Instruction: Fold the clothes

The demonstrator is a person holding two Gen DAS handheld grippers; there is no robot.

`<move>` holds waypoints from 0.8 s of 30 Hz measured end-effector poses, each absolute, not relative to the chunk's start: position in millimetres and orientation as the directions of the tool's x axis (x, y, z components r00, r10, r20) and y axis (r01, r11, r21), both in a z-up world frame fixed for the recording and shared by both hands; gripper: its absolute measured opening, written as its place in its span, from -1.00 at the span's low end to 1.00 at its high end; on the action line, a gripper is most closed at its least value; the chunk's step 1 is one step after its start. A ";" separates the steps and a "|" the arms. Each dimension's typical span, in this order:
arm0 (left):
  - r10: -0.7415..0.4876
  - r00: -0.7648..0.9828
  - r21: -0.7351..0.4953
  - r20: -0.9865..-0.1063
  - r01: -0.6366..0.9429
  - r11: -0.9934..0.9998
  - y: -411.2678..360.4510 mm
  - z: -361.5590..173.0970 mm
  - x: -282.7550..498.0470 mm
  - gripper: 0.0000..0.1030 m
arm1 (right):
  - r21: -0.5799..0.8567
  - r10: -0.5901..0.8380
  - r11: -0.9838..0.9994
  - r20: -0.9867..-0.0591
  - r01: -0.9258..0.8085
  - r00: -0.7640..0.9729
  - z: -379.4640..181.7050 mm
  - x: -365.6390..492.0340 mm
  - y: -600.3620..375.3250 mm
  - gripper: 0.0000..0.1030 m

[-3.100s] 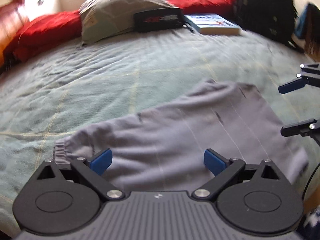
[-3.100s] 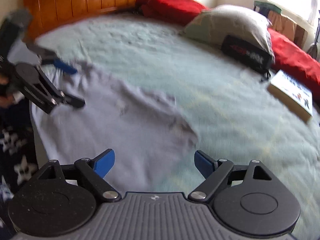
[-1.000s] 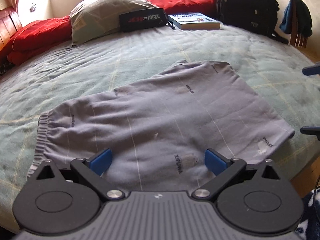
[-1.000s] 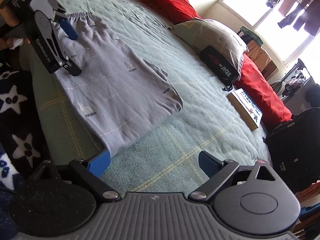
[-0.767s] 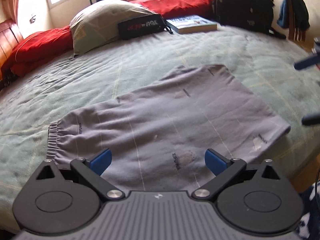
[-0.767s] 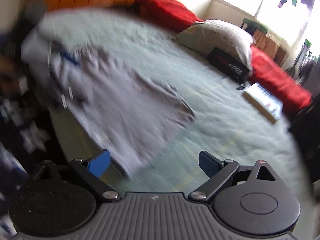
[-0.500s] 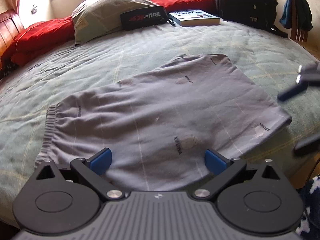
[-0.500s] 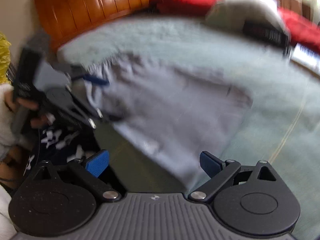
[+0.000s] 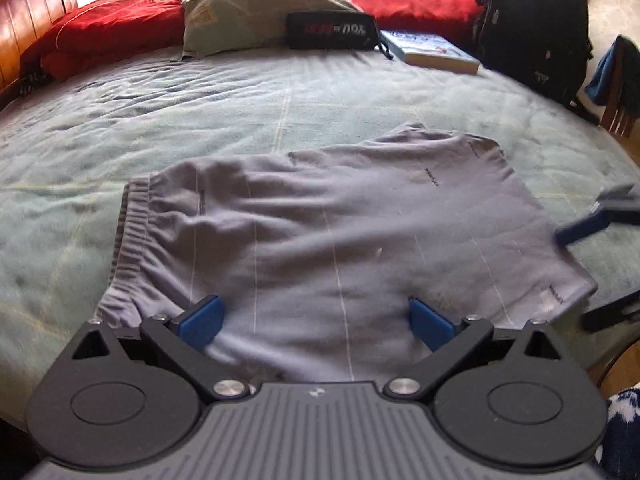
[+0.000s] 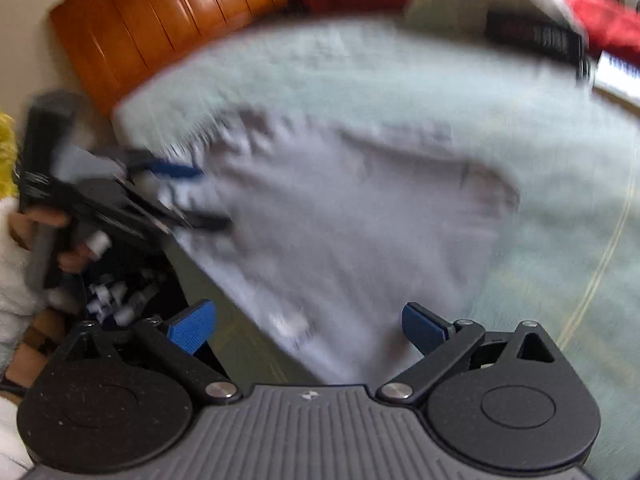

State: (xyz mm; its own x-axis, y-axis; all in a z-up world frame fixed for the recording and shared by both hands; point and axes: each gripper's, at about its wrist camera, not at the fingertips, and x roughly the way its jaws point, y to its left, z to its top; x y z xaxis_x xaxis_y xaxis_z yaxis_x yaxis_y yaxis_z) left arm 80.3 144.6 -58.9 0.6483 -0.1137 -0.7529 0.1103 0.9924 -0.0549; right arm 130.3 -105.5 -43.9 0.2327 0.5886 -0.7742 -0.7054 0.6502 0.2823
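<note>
Grey shorts (image 9: 340,232) (still flat) now have both hand-held grippers nearer.

Soft daylight falls from the far side, leaving no hard shadows on the bed cover (image 9: 320,96). The left wrist view is mostly sharp, bowed at its edges. The right wrist view is smeared with motion blur throughout.

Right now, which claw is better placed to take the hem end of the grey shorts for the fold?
Right, probably. The right claw is open beside the hem corner of the grey shorts. The left claw, also open, is nearer the waistband end.
</note>
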 end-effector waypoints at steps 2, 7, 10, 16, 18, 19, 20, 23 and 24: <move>-0.112 0.651 -0.052 -0.751 0.111 0.992 148.1 -52.8 77.6 0.95 | 0.280 0.595 0.646 -0.768 -0.710 0.238 -37.0 135.2 -103.2 0.99; -0.095 0.692 -0.037 -0.716 0.098 0.994 157.6 -30.6 89.8 0.95 | 0.235 0.620 0.632 -0.725 -0.739 0.300 -11.4 157.3 -86.9 1.00; -0.129 0.682 -0.099 -0.720 0.084 0.992 169.1 -34.8 103.6 0.95 | 0.219 0.653 0.613 -0.681 -0.759 0.331 -1.4 185.0 -67.3 1.00; -0.170 0.658 -0.167 -0.734 0.068 0.984 186.0 -59.1 106.2 0.95 | 0.309 0.676 0.588 -0.695 -0.747 0.245 -34.9 247.5 -36.0 1.00; -0.169 0.656 -0.154 -0.736 0.081 0.985 184.6 -58.2 104.5 0.95 | 0.291 0.648 0.619 -0.715 -0.730 0.264 -51.5 264.9 -35.0 0.95; -0.169 0.653 -0.149 -0.738 0.086 0.985 184.4 -57.9 104.4 0.95 | 0.286 0.640 0.634 -0.716 -0.718 0.280 -57.6 272.9 -36.6 0.95; -0.169 0.651 -0.146 -0.740 0.090 0.985 184.3 -57.6 104.5 0.95 | 0.316 0.660 0.640 -0.694 -0.701 0.289 -56.8 276.7 -39.1 0.96; -0.164 0.649 -0.139 -0.743 0.091 0.986 183.1 -53.7 105.5 0.95 | 0.277 0.637 0.675 -0.687 -0.684 0.350 -40.7 271.0 -40.8 0.99; -0.164 0.654 -0.136 -0.738 0.094 0.986 182.3 -50.5 106.1 0.95 | 0.270 0.650 0.659 -0.675 -0.702 0.350 -37.4 266.5 -39.7 1.00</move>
